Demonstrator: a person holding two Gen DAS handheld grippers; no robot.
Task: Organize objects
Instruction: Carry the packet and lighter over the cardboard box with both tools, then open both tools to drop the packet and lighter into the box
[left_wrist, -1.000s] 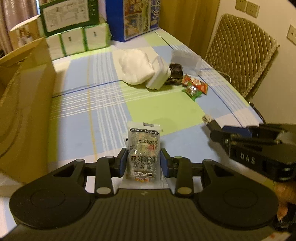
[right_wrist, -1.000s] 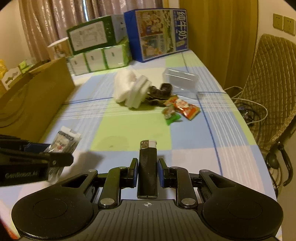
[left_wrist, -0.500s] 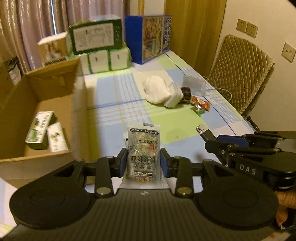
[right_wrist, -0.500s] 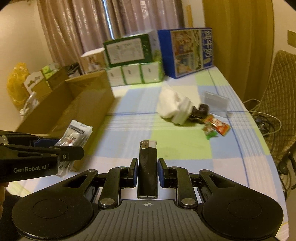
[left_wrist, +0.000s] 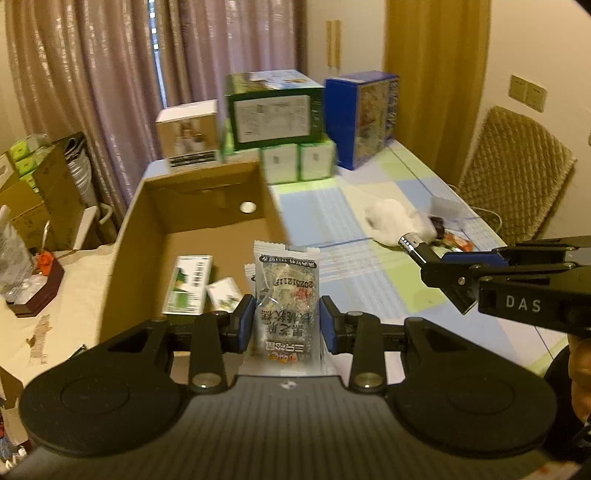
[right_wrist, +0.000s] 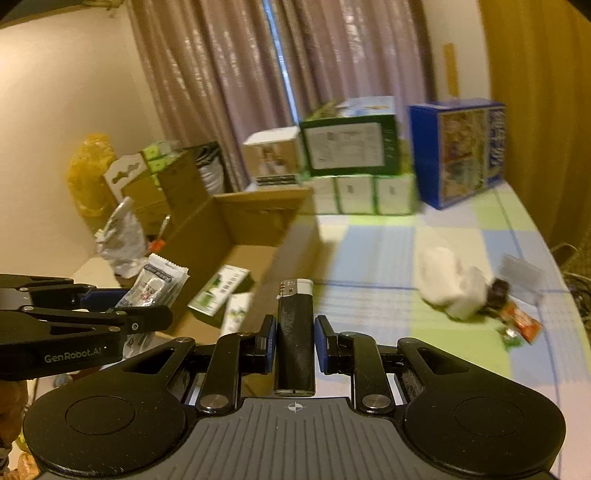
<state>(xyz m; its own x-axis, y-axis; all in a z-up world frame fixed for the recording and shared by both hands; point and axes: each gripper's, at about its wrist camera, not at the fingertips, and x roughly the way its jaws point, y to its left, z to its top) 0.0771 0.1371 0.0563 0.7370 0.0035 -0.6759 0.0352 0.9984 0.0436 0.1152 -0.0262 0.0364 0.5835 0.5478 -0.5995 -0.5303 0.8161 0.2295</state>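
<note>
Left wrist view: snack packet (left_wrist: 286, 295) hides cardboard box (left_wrist: 147, 206) floor behind it.

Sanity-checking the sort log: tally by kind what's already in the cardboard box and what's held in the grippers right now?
Green-and-white cartons in the cardboard box: 2, one larger, one smaller
Snack packets held: 1, in the left gripper, packet
Lighters held: 1, in the right gripper, lighter
Total: 4
</note>
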